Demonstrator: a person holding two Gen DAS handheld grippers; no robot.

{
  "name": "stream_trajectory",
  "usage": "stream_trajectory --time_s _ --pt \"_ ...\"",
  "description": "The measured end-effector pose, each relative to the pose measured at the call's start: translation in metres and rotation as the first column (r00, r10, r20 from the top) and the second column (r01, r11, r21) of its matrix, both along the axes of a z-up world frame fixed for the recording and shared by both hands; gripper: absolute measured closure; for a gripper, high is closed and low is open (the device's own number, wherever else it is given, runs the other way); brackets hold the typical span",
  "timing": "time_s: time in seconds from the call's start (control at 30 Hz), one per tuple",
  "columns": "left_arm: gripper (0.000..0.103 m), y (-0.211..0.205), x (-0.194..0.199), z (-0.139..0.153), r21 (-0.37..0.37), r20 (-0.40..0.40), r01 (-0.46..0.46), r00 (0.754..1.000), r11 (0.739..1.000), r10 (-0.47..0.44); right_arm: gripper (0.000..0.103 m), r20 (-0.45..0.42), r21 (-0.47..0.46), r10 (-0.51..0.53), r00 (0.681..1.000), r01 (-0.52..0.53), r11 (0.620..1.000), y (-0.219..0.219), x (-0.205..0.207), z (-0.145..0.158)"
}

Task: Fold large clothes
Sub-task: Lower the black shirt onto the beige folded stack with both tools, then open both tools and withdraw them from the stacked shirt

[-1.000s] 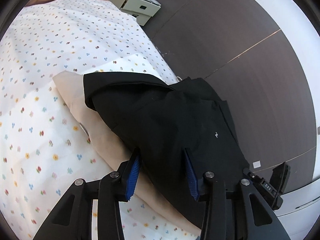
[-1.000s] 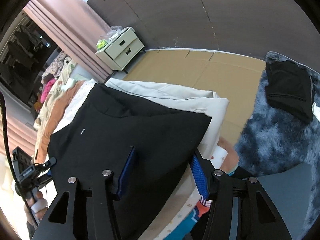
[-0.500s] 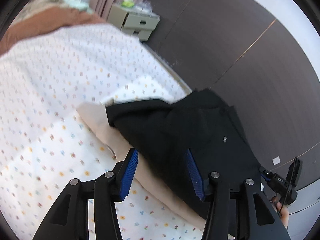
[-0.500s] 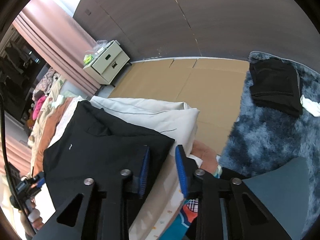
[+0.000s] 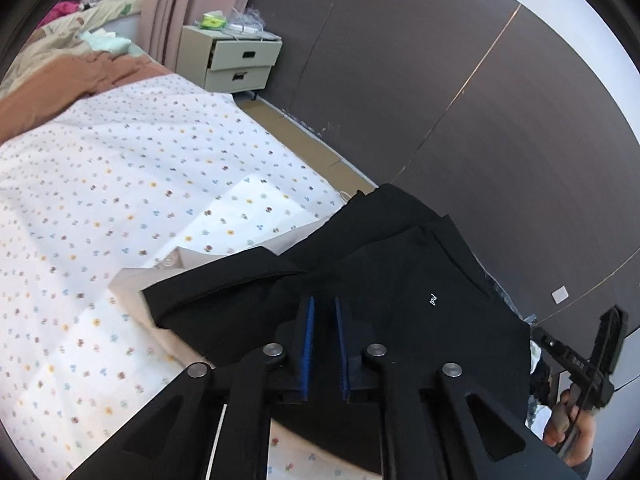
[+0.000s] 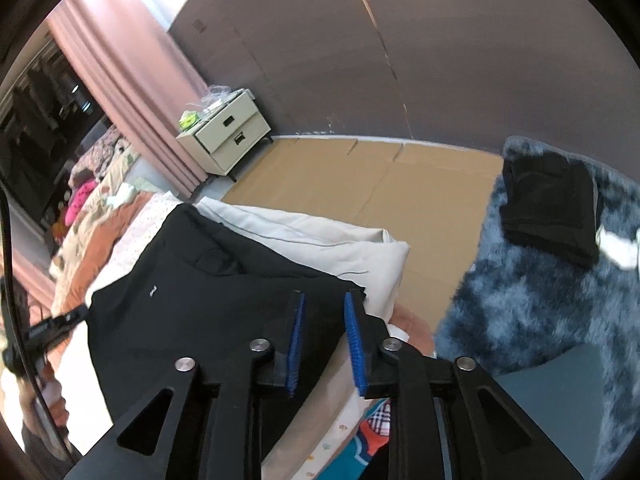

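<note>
Black fabric: the black garment (image 5: 400,280) lies at the near edge of the bed (image 5: 140,184), on top of a cream garment (image 6: 320,236), its near hem caught by both tools.
Left hand-held gripper: the left hand-held gripper (image 5: 324,308) has just been closing, from jaws standing wide a second ago to blue pads now nearly together; black cloth sits between them, so it reads as clenched on the garment's hem.
Right hand-held gripper: the right hand-held gripper (image 6: 324,300) closed half a second ago and has eased slightly apart since; its pads straddle the garment's near corner at the bed's side edge, with dark cloth between them, and it appears to be grasping that corner, though the contact itself is hard to make out.
What changed: both tools went from hovering open over the cloth to pinching it, and the left wrist view now takes in more of the room than a second ago.
Meaning for the task: judged from this, the grasp for a fold is made; the next move would be carrying the hem toward the far end of the garment.
Beyond: floral bedsheet, a brown blanket (image 5: 72,80), then a bedside cabinet (image 5: 236,60) by the pink curtain (image 6: 132,92).
Floor: a folded dark item (image 6: 548,208) rests on the blue shaggy rug (image 6: 540,300).
</note>
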State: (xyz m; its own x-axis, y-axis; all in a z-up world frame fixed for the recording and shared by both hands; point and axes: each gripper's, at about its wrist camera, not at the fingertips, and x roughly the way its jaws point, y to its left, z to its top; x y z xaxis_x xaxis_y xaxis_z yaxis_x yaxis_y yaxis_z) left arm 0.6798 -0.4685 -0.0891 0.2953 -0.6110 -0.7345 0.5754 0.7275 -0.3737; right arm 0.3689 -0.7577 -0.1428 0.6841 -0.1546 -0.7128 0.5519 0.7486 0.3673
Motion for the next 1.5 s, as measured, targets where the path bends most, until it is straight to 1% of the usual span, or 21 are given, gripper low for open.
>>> stream_trajectory --time_s 0.03,0.07,0.17,0.37,0.47,0.53,0.6,0.7,0.77,0.83,0.97,1.1,1.13,1.23,1.27,1.3,1.33,1.37,1.4,1.47,1.5 --pt "0.094 -0.003 0.002 -0.004 0.012 0.007 -0.006 1.000 1.000 0.006 0.064 -0.009 -0.022 0.012 1.000 -0.012 1.000 0.004 0.002 0.001" --pt "0.095 -0.006 0.006 -0.008 0.018 0.006 -0.012 1.000 1.000 0.012 0.060 -0.019 -0.048 0.023 1.000 -0.024 0.999 0.009 0.004 0.002" --pt "0.095 -0.013 0.016 -0.020 0.024 -0.031 -0.015 0.999 1.000 0.015 0.060 -0.030 -0.072 0.042 0.999 -0.044 0.996 0.015 0.010 -0.001" --pt "0.096 -0.027 0.030 -0.039 0.088 -0.061 -0.019 0.998 0.996 0.024 0.061 -0.062 -0.070 0.019 0.998 -0.023 0.997 0.007 0.018 -0.017" --pt "0.096 -0.037 0.030 -0.042 0.144 -0.039 -0.015 0.999 0.989 0.021 0.067 -0.078 -0.062 -0.015 0.997 0.010 0.998 0.002 0.017 -0.024" --pt "0.096 -0.040 0.030 -0.040 0.167 -0.029 -0.016 0.999 0.986 0.021 0.067 -0.088 -0.030 -0.046 0.995 0.044 0.999 -0.010 0.014 -0.032" --pt "0.096 -0.039 0.030 -0.033 0.160 -0.039 -0.027 0.999 0.987 0.034 0.067 -0.095 0.009 -0.069 0.993 0.070 0.997 -0.020 0.010 -0.040" --pt "0.096 -0.028 0.028 -0.020 0.110 -0.052 -0.052 0.997 0.993 0.058 0.067 -0.113 0.018 -0.100 0.989 0.102 0.995 -0.027 0.002 -0.046" --pt "0.096 -0.024 0.026 -0.011 0.108 -0.044 -0.064 0.997 0.992 0.069 0.067 -0.109 0.029 -0.108 0.988 0.112 0.993 -0.028 -0.005 -0.043" --pt "0.096 -0.019 0.023 -0.002 0.117 -0.032 -0.074 0.996 0.990 0.078 0.067 -0.102 0.034 -0.109 0.989 0.113 0.993 -0.027 -0.012 -0.038" --pt "0.096 -0.005 0.011 0.019 0.092 -0.017 -0.076 0.997 0.993 0.078 0.067 -0.079 0.035 -0.095 0.992 0.098 0.995 -0.020 -0.026 -0.021" --pt "0.095 0.005 -0.005 0.035 0.097 -0.022 -0.048 0.998 0.994 0.050 0.066 -0.062 0.040 -0.075 0.995 0.078 0.996 -0.010 -0.036 -0.005" --pt "0.095 0.008 -0.009 0.039 0.096 -0.021 -0.043 0.999 0.994 0.045 0.065 -0.057 0.042 -0.071 0.996 0.073 0.996 -0.008 -0.037 -0.001" --pt "0.094 0.022 -0.024 0.053 0.088 -0.009 -0.038 0.999 0.995 0.039 0.053 -0.045 0.035 -0.055 0.997 0.057 0.998 0.004 -0.045 0.013" --pt "0.086 0.026 -0.027 0.055 0.088 -0.009 -0.037 0.999 0.995 0.038 0.049 -0.041 0.027 -0.047 0.998 0.048 0.998 0.010 -0.049 0.019" --pt "0.065 0.031 -0.032 0.060 0.083 -0.007 -0.036 0.999 0.996 0.037 0.047 -0.039 0.023 -0.040 0.998 0.041 0.999 0.013 -0.051 0.023" --pt "0.052 0.037 -0.036 0.064 0.073 -0.001 -0.038 0.999 0.997 0.038 0.045 -0.038 0.017 -0.029 0.999 0.030 0.999 0.019 -0.053 0.028" --pt "0.034 0.045 -0.043 0.072 0.054 0.021 -0.043 0.999 0.998 0.042 0.041 -0.038 0.012 -0.019 0.999 0.019 1.000 0.024 -0.056 0.033" --pt "0.026 0.052 -0.049 0.078 0.039 0.045 -0.048 0.998 0.998 0.046 0.040 -0.039 0.009 -0.012 0.999 0.013 1.000 0.028 -0.057 0.036" --pt "0.019 0.069 -0.061 0.092 0.010 0.084 -0.060 0.995 0.998 0.059 0.031 -0.038 -0.002 0.003 0.999 -0.003 1.000 0.038 -0.060 0.046" --pt "0.017 0.074 -0.064 0.095 0.001 0.084 -0.064 0.994 0.998 0.064 0.029 -0.036 -0.012 0.008 0.999 -0.008 1.000 0.044 -0.062 0.051"
